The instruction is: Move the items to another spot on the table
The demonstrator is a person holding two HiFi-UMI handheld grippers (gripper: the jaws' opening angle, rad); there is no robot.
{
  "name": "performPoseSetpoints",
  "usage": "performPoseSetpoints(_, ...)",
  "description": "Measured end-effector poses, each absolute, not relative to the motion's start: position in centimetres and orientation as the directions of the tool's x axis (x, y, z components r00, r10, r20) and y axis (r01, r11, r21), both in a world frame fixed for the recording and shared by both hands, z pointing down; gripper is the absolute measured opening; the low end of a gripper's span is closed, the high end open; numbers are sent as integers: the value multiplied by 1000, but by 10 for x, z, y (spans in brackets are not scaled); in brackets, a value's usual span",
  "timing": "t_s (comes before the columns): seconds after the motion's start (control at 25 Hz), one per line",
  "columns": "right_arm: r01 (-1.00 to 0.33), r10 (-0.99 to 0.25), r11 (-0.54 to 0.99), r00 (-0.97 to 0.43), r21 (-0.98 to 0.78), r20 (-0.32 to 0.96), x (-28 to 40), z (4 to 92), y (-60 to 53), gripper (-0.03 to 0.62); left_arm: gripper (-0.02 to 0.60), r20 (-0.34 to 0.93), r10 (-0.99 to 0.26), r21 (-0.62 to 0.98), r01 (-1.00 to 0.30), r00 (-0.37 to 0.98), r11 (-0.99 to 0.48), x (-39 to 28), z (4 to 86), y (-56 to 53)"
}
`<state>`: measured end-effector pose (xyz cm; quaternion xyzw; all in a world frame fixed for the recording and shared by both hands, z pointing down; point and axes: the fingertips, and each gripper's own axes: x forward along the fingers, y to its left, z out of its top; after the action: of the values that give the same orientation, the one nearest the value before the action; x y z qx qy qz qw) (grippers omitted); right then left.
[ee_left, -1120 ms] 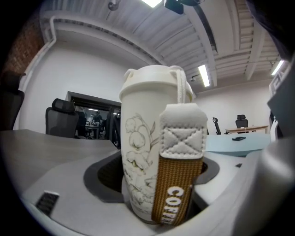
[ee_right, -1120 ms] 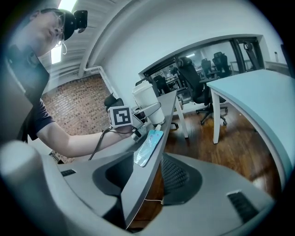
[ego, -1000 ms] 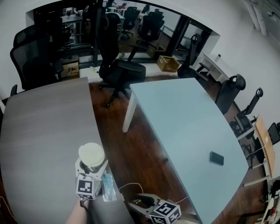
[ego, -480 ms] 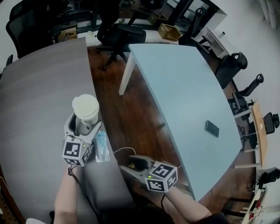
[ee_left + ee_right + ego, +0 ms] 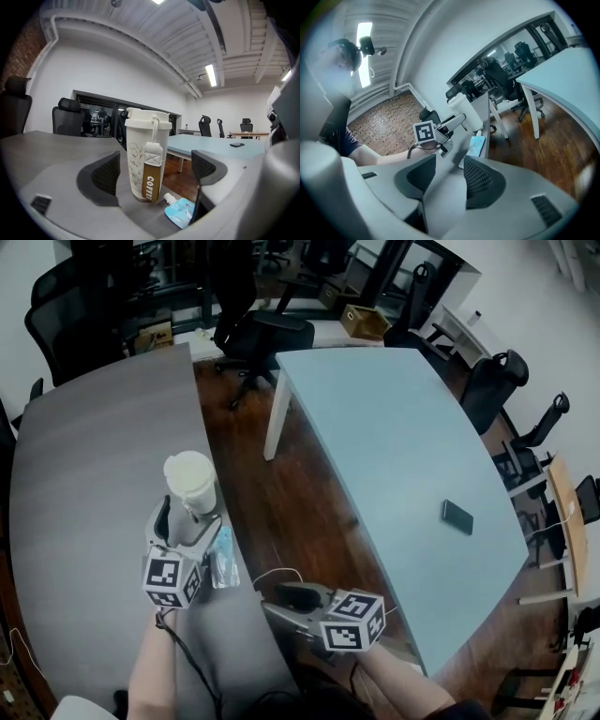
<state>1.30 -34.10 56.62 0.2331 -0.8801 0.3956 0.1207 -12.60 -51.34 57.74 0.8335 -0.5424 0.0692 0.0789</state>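
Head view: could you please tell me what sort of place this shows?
Probably an office meeting area: swivel chairs stand beside a grey table and a blue table, with more desks behind a glass wall.

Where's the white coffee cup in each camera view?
Head view: coffee cup left of centre, on the grey table.
Left gripper view: centre, between the left hand-held gripper's open jaws.
Right gripper view: upper middle.
Shared landmark: the blue pouch beside its base.
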Motion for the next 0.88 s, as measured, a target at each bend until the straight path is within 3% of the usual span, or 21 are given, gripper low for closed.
performPoseSetpoints(0.36,-395,-303,565,-916,-724,263,27,539,-324,174,468,198,-913,50,-934,356,-354,-130,548,-477)
performPoseSetpoints(0.48,-353,-303,564,-929,-747,211,27,529,-320,158,346,186,-927,20,-944,326,-329,-132,532,-465)
performPoseSetpoints(0.64,-356,-362,562,-918,-746,165,40,513,-327,67,0,204,-941,-46,-957,271,-286,-133,506,-454)
performPoseSetpoints(0.72,-338,-382,559,-916,-758,127,48,503,-331,12,0,213,-937,2,-959,279,-285,-130,498,-449)
performPoseSetpoints(0.88,-292,-370,585,-926,-757,71,56,485,-329,9,0,215,-923,233,-935,318,-268,-127,487,-436)
